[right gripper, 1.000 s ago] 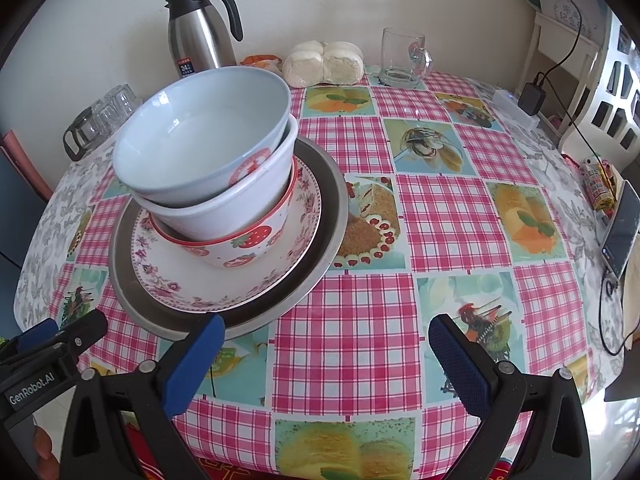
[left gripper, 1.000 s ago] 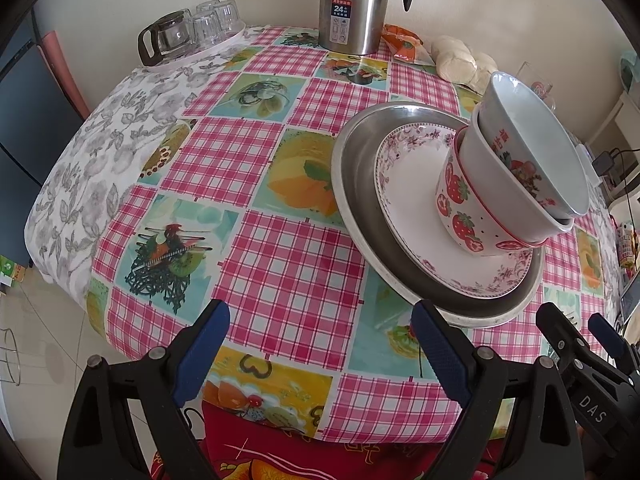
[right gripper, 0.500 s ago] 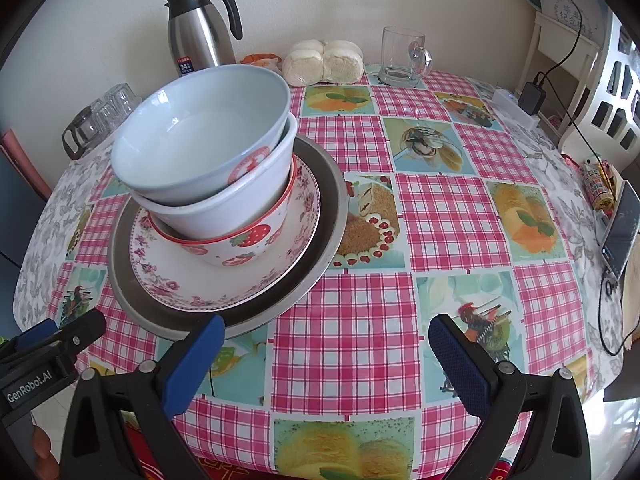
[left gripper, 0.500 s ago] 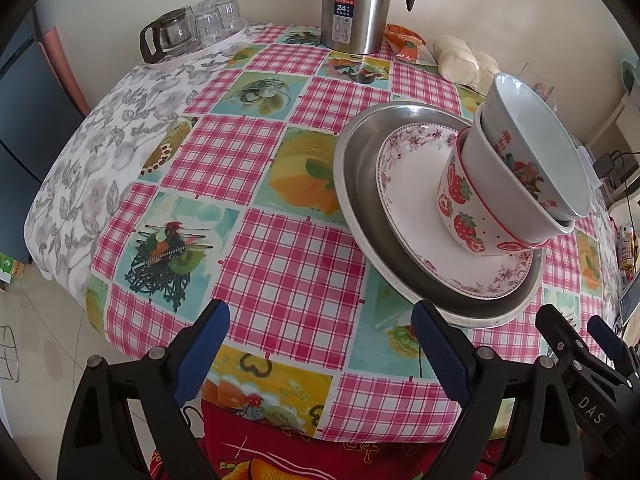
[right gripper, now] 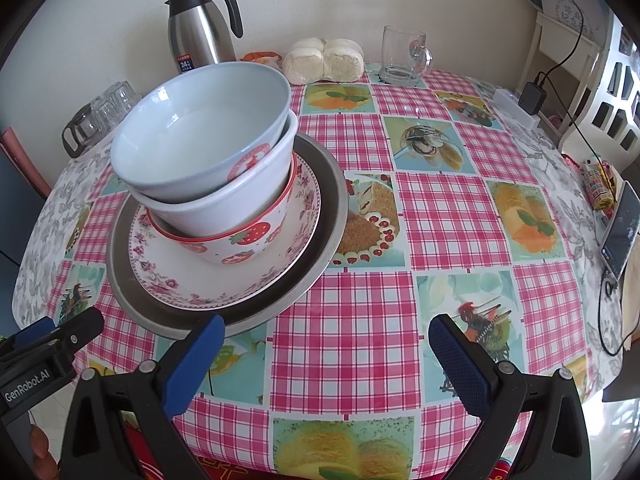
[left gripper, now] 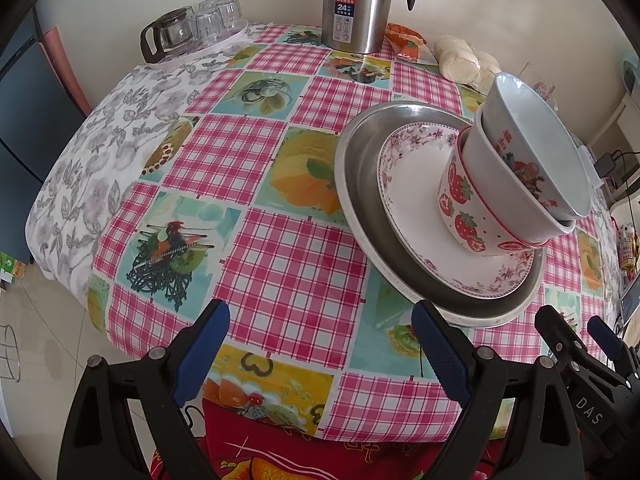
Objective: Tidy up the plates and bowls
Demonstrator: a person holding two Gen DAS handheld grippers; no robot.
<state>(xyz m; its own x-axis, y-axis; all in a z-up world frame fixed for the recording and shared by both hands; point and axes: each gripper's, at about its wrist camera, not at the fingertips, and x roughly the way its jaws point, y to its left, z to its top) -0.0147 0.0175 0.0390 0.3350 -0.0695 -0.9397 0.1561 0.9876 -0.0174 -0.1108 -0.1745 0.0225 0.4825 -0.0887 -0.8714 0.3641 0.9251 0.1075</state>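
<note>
One stack stands on the checked tablecloth: a steel plate (right gripper: pixel 324 200) (left gripper: pixel 360 152) at the bottom, a floral plate (right gripper: pixel 160 276) (left gripper: pixel 416 176) on it, then a strawberry bowl (right gripper: pixel 248 244) (left gripper: pixel 460 204), a white bowl (right gripper: pixel 224 208) (left gripper: pixel 504 184) and a pale blue bowl (right gripper: pixel 200 128) (left gripper: pixel 536 136) nested upward. My left gripper (left gripper: pixel 320 344) hangs open over the cloth, left of and nearer than the stack, nothing between its fingers. My right gripper (right gripper: pixel 326 356) is open too, to the right of the stack's near edge, holding nothing.
At the back stand a steel thermos jug (left gripper: pixel 360 4) (right gripper: pixel 200 32), a tray of glasses with a small glass pot (left gripper: pixel 192 28), wrapped buns (right gripper: pixel 324 60) and a glass mug (right gripper: pixel 404 56). A phone (right gripper: pixel 620 236) and cables lie at the right edge.
</note>
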